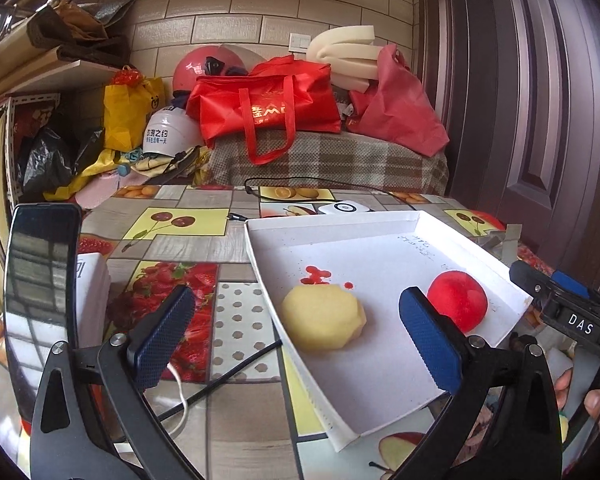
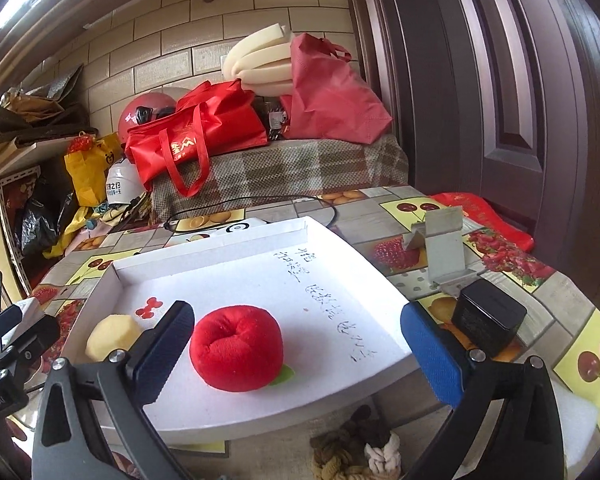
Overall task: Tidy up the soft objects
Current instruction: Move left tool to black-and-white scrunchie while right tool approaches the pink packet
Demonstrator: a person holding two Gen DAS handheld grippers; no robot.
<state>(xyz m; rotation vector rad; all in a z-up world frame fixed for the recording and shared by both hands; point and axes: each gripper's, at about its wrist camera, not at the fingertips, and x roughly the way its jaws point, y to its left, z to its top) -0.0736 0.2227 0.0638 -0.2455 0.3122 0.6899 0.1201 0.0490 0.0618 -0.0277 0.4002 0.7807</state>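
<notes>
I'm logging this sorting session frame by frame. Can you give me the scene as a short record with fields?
surface: table with fruit-print cloth
tray: white tray, ink writing inside
in tray: red plush apple; yellow sponge piece
outside tray: knotted rope, at its near edge
left tongs: open, empty
right tongs: open, empty, apple between the fingers, untouched

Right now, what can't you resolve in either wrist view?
- Knotted rope bundle: right wrist view, cut off by the bottom edge and the right hand-held gripper.
- Handwriting in the white tray: too small to read in either view.
- Phone screen: left wrist view, only reflections show.
- Red plush: left wrist view, partly behind a finger of the left hand-held gripper.
</notes>
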